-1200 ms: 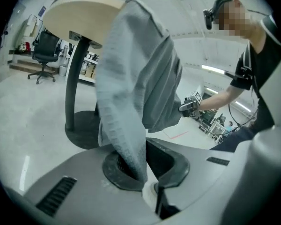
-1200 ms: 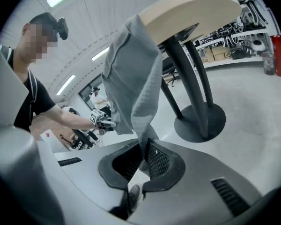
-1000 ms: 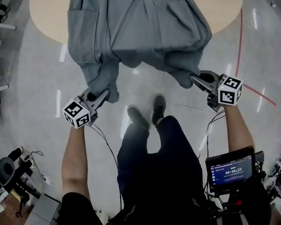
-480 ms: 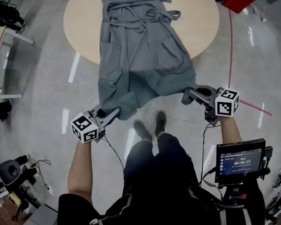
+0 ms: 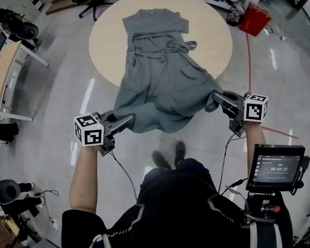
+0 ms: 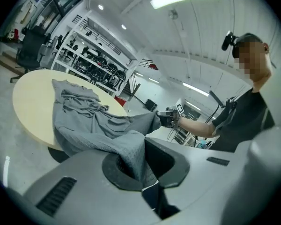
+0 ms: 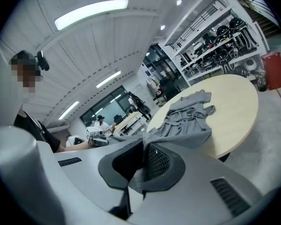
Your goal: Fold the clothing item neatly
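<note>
A grey dress point(image 5: 163, 71) with a tied waist belt lies on the round beige table point(image 5: 108, 40), its top at the far side and its skirt hanging off the near edge. My left gripper point(image 5: 129, 120) is shut on the hem's left corner, lifted in the air in front of the table. My right gripper point(image 5: 215, 97) is shut on the hem's right corner at about the same height. In the left gripper view the grey cloth point(image 6: 133, 153) is pinched between the jaws. The right gripper view shows the cloth point(image 7: 143, 142) clamped the same way, with the dress point(image 7: 187, 114) stretching back to the table point(image 7: 234, 111).
A red bin point(image 5: 254, 18) stands on the floor beyond the table's right side. A desk point(image 5: 2, 74) and chairs are at the left. A monitor point(image 5: 275, 168) hangs by my right arm. Shelving racks point(image 7: 220, 41) line the far wall. People sit at a desk point(image 7: 126, 118) in the distance.
Both grippers have risen with the hem corners, lifting the hanging skirt from near the floor up to about table height. The jaws stayed shut on the cloth.
</note>
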Available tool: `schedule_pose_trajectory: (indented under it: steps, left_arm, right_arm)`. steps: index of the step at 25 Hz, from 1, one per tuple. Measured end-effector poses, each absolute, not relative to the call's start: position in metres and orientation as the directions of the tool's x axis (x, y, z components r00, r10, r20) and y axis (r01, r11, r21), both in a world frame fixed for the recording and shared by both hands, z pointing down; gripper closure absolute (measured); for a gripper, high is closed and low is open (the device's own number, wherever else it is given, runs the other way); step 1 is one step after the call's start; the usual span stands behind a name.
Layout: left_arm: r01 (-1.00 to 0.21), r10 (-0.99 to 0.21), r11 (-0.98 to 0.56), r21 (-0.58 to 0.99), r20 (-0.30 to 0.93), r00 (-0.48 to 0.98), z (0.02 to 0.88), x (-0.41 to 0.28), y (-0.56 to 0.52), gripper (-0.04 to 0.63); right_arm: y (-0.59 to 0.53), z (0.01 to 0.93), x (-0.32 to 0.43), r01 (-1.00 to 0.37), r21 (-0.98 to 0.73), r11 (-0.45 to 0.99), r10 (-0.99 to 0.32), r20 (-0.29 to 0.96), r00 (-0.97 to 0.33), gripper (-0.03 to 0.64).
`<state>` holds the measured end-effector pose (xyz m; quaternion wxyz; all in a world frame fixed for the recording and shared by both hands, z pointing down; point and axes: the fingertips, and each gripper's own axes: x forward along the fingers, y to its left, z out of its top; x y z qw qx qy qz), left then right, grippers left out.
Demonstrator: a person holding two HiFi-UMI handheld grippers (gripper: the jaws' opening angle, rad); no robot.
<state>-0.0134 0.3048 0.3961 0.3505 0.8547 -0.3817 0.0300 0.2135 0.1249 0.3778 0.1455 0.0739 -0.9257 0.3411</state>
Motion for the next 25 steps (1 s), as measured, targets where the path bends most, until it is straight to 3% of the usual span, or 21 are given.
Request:
schedule_pose_trajectory:
  steps: [12, 20, 25]
  left_arm:
    - [-0.668, -0.72, -0.372, 0.645, 0.254, 0.645, 0.322, -0.111, 0.213, 0.584]
    - [-0.727, -0.768, -0.249, 0.64, 0.327, 0.551, 0.308, -0.181, 0.134, 0.584]
    - [-0.754, -0.806, -0.172, 0.634, 0.35, 0.478, 0.301, -0.222, 0.088, 0.584]
  right_arm:
    - [0.023, 0.296, 0.164, -0.227, -0.596, 0.77, -0.132, 0.199, -0.971, 0.603]
    - [-0.087, 0.281, 0.149, -0.223, -0.631, 0.743, -0.148, 0.17, -0.974, 0.603]
    - [-0.165, 0.29, 0.147, -0.319, -0.681, 0.66, -0.213, 0.237, -0.948, 0.603]
